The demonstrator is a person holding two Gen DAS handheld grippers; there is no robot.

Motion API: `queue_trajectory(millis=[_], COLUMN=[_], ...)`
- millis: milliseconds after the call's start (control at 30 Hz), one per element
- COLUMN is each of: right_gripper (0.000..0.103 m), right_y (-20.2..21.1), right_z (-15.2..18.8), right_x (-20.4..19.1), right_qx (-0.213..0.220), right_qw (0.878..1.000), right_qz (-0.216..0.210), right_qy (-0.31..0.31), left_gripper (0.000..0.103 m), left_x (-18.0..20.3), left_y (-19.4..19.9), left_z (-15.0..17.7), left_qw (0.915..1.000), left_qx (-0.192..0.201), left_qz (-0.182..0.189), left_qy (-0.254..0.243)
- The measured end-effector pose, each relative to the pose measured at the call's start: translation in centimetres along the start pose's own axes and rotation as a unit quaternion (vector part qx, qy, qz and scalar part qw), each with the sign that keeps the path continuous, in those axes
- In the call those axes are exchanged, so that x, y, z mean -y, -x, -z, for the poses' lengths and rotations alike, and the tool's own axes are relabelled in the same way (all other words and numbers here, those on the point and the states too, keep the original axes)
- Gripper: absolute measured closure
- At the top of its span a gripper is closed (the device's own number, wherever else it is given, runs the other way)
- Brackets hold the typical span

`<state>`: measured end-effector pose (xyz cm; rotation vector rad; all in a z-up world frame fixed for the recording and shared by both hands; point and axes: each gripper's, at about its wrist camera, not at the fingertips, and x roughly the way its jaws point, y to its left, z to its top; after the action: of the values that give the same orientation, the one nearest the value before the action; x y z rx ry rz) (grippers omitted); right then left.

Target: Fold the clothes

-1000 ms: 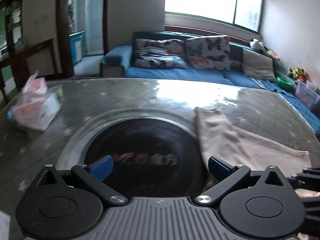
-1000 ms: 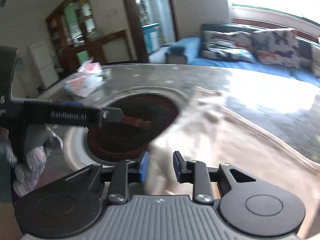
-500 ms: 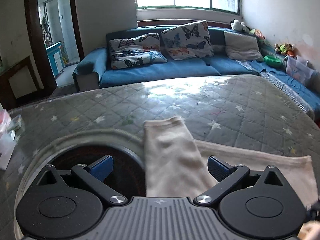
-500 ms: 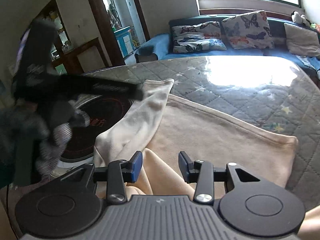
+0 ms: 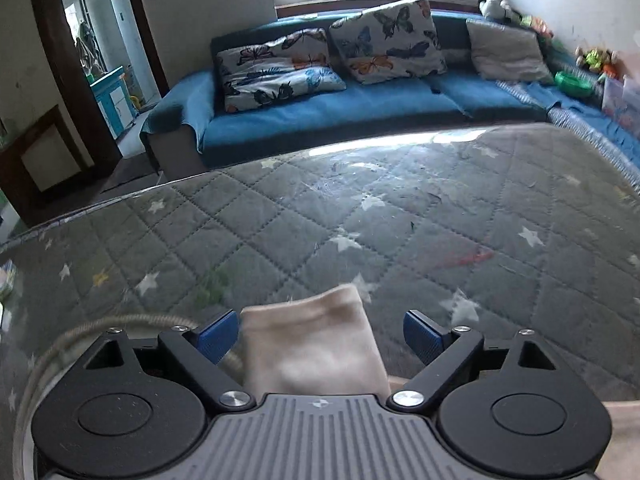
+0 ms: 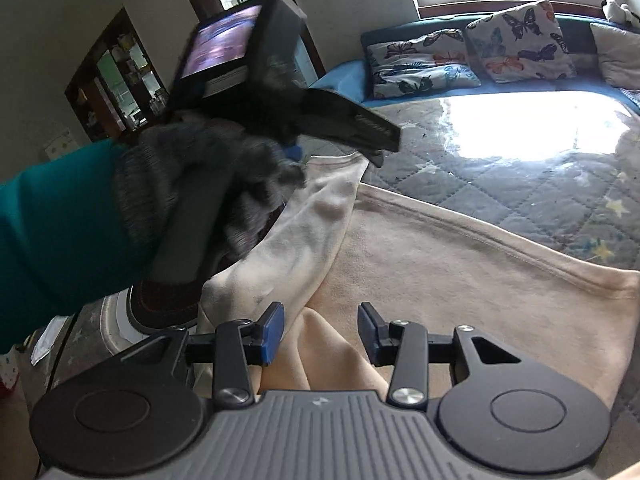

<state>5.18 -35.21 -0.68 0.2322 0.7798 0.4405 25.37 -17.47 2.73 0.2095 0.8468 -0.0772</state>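
Note:
A cream garment (image 6: 460, 264) lies spread on the quilted grey table cover (image 6: 520, 184). Its sleeve (image 6: 304, 240) is folded up toward the far left. In the left wrist view the sleeve end (image 5: 312, 340) lies between the wide-apart fingers of my open left gripper (image 5: 320, 332), untouched by the pads. In the right wrist view the left gripper (image 6: 360, 128) hovers over the sleeve cuff, held by a gloved hand. My right gripper (image 6: 320, 332) is open above a raised fold of the garment (image 6: 332, 352), not gripping it.
A round dark cooktop (image 6: 160, 304) with a metal rim is set in the table under the sleeve. A blue sofa (image 5: 360, 108) with butterfly pillows stands beyond the table. Toys and a green bowl (image 5: 572, 84) sit at the far right.
My left gripper swung right and forward, from over the cooktop to over the sleeve end. My right gripper opened wider and now sits over the garment's near fold.

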Motion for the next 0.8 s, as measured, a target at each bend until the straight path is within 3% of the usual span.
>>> queue_trajectory(millis=[133, 167, 267, 333, 800], right_gripper=[0.062, 0.062, 0.062, 0.062, 0.062], right_y=[-0.2, -0.2, -0.1, 0.0, 0.4], right_z=[0.0, 0.0, 0.1, 0.1, 0.6], right_x=[0.2, 0.3, 0.4, 0.4, -1.8], right_qx=[-0.001, -0.001, -0.002, -0.002, -0.005], right_qw=[1.000, 1.000, 1.000, 1.000, 1.000], right_qz=[-0.008, -0.010, -0.011, -0.012, -0.013], right_qy=[-0.001, -0.002, -0.004, -0.003, 0.028], left_gripper=[0.026, 0.034, 0.077, 0.092, 0.094], left_x=[0.2, 0.2, -0.1, -0.5, -9.0], left_y=[-1.0, -1.1, -1.0, -0.8, 7.1], left_z=[-0.2, -0.3, -0.2, -0.1, 0.8], left_qw=[1.0000, 1.0000, 0.9999, 0.9999, 0.9971], left_qx=[-0.005, -0.005, -0.005, -0.003, 0.062], left_qz=[0.001, 0.003, 0.006, 0.007, -0.010], left_qy=[-0.006, -0.007, -0.013, -0.014, 0.043])
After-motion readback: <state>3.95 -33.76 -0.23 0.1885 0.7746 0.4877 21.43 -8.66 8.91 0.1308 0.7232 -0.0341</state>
